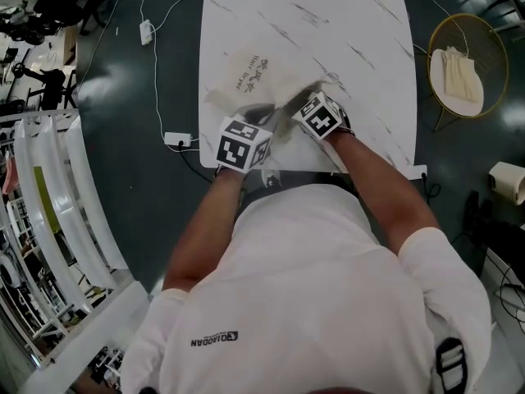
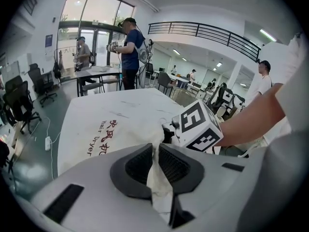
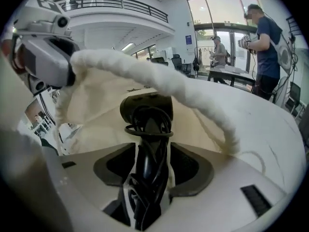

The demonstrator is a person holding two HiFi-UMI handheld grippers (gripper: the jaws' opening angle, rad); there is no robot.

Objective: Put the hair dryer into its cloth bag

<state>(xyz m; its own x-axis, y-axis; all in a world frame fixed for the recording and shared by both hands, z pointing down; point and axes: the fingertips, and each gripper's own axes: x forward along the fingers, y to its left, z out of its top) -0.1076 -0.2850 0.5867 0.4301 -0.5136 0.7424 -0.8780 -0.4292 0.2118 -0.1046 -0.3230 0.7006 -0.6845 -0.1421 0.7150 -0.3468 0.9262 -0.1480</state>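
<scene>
Looking down from the head view, the table (image 1: 369, 48) is a rounded square slab, white with thin grey marble veins. Near its front edge lies the cloth bag (image 1: 254, 72), cream and soft, crumpled where the left gripper (image 1: 261, 115) and right gripper (image 1: 299, 98) meet at its mouth. Each gripper carries a cube of black-and-white square markers. The person's white shirt (image 1: 312, 302) bears the print "QIAODAN". Off to the right stands a round gold wire basket (image 1: 490, 43) with a pale cloth in it.

In the left gripper view, the ribbed dark pads of the left gripper (image 2: 155, 163) are closed together on a fold of the bag's edge, and the cream fabric is squeezed into a thin strip between them. Beyond, the bag (image 2: 106, 124) spreads flat, printed in dark red with Chinese characters and the words "Hair Dryer".

In the right gripper view, the hair dryer (image 3: 147, 115) is glossy black with its cord wound in loops round the handle. It stands upright between the jaws of the right gripper (image 3: 152, 170), which are spread with a sliver of gap on each side. Its head sits just inside the bag's mouth, under the thick, ropy gathered rim (image 3: 159, 76) that arches over it.
</scene>
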